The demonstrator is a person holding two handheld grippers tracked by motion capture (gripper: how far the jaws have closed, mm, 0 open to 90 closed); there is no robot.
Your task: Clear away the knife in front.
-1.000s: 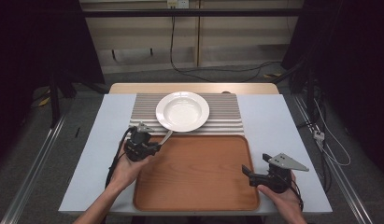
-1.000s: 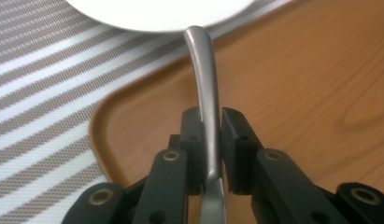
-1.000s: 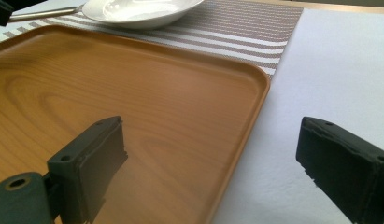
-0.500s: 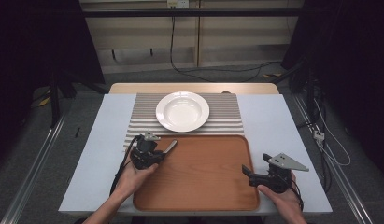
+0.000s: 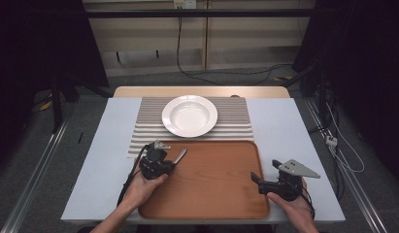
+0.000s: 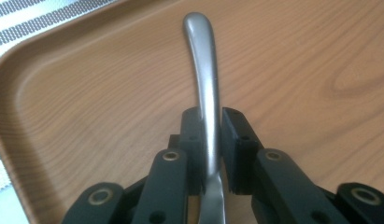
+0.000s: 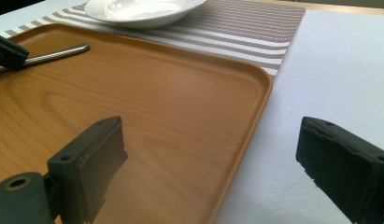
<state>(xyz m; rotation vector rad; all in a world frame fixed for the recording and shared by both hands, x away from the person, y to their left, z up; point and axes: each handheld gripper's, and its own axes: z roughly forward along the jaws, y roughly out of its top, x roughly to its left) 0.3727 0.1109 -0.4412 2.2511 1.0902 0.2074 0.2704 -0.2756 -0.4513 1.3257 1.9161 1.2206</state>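
Note:
My left gripper (image 5: 171, 162) is shut on the handle of a metal utensil (image 5: 180, 155), low over the far left corner of the wooden tray (image 5: 211, 194). In the left gripper view the pads (image 6: 234, 135) press on both sides of the silver handle (image 6: 206, 79), which points away over the tray (image 6: 87, 93). The utensil's working end is hidden behind the jaws. My right gripper (image 5: 257, 178) stands open at the tray's right edge, one jaw over the tray (image 7: 180, 93) and one over the white table, nothing between them (image 7: 208, 158). The utensil (image 7: 54, 53) also shows in that view.
A white deep plate (image 5: 189, 115) sits on a striped mat (image 5: 236, 121) just beyond the tray. The white tabletop (image 5: 294, 131) extends to both sides. Cables trail from both grippers toward the person.
My left gripper with the utensil has come from the mat's near edge toward the person and slightly right, sinking over the tray's corner. The right gripper has stayed still.

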